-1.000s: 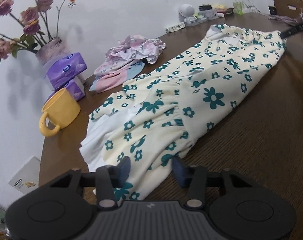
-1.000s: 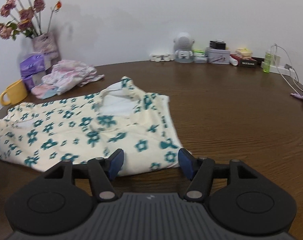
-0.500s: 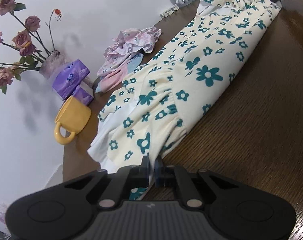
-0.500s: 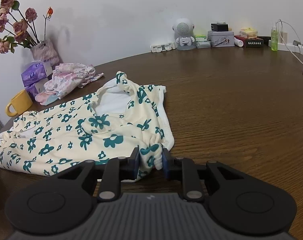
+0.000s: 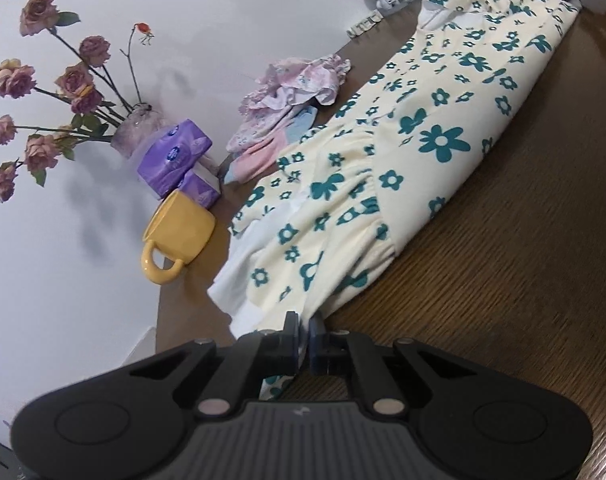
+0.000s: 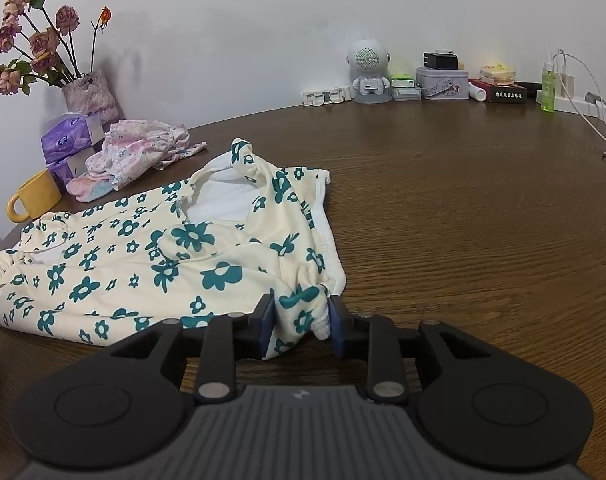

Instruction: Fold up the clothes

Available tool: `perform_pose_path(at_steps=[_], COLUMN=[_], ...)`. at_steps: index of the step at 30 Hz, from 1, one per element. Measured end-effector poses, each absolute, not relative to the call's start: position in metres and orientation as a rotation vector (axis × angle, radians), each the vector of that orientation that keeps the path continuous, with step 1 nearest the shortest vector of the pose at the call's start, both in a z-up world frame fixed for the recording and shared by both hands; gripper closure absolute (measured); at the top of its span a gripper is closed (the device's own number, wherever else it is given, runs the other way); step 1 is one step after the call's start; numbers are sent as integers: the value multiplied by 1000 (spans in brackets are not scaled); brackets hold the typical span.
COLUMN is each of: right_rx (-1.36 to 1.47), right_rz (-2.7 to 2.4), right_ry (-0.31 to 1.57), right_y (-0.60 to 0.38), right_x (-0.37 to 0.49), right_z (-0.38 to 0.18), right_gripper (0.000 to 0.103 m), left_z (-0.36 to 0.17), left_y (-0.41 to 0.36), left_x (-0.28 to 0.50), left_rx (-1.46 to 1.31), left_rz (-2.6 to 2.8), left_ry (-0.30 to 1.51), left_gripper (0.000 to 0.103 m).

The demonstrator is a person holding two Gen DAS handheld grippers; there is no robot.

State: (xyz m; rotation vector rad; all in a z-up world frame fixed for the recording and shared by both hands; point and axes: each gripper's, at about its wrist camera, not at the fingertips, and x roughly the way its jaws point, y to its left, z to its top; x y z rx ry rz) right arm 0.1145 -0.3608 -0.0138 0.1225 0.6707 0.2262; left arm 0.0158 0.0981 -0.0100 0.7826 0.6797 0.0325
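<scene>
Dress (image 5: 387, 184) lies flat on the brown wooden table (image 5: 523, 288), cream fabric with teal flowers, stretched lengthwise between your two tools. Your left gripper (image 5: 303, 326) is clamped tight on one end of it: jaws nearly touching, thin fold of hem pinched between the pads, fabric running off toward 1 o'clock in the left wrist view. Your right gripper (image 6: 301, 318) has the opposite end, the corner below the neckline; a thick bunch of cloth fills the gap and both blue pads (image 6: 267, 320) press against it, though the jaws are easing apart slightly at this moment. In the left wrist view the right tool's tip shows at the far corner of the dress, at 1 o'clock. Neck opening with white lining sits at 11 o'clock from the right gripper. Other stuff on the table: yellow mug (image 6: 33, 196) at 10 o'clock in the right wrist view, purple tissue packs (image 6: 69, 142) just behind it, vase of dried roses (image 6: 89, 96) against the wall, pink crumpled garment (image 6: 143, 152) just beside the tissue packs, apart from the dress.
</scene>
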Motion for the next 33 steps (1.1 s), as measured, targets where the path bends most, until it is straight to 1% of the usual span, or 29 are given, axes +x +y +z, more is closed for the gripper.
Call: perform_pose_path(at_steps=[4, 6, 7, 8, 9, 10, 12, 14, 17, 21, 26, 28, 29, 32, 33], right_rx=[118, 114, 111, 109, 107, 107, 119, 127, 104, 35, -94, -101, -96, -76, -73], right_rz=[225, 225, 226, 225, 223, 222, 215, 215, 272, 434, 555, 569, 571, 565, 559], right_ry=[668, 667, 666, 665, 662, 651, 605, 557, 514, 545, 602, 610, 617, 645, 653], right_y=[-360, -360, -359, -359, -359, -360, -364, -365, -350, -298, -225, -209, -204, -194, -192], right_x=[114, 114, 114, 113, 112, 109, 99, 89, 82, 92, 110, 117, 121, 130, 131], right_z=[-15, -15, -15, -14, -13, -11, -1, 12, 27, 25, 10, 8, 7, 2, 0], right_gripper=[74, 73, 70, 64, 62, 61, 59, 58, 58, 58, 58, 58, 58, 58, 58], left_z=[-14, -12, -9, -5, -1, 5, 19, 33, 47, 46, 28, 21, 18, 9, 6], left_y=[110, 120, 124, 129, 133, 136, 138, 131, 107, 58, 15, 10, 10, 23, 27], left_x=[17, 15, 14, 12, 11, 9, 4, 4, 13, 44, 87, 102, 107, 114, 116], left_rx=[768, 740, 718, 692, 667, 635, 565, 486, 379, 292, 244, 200, 173, 62, 24], left_rz=[87, 118, 135, 154, 172, 181, 189, 138, -38, -310, -428, -415, -403, -343, -322], left_ry=[710, 718, 718, 715, 712, 700, 665, 620, 561, 544, 613, 638, 648, 666, 671], left_gripper=[97, 94, 93, 90, 85, 80, 65, 57, 54, 54, 55, 59, 63, 71, 72])
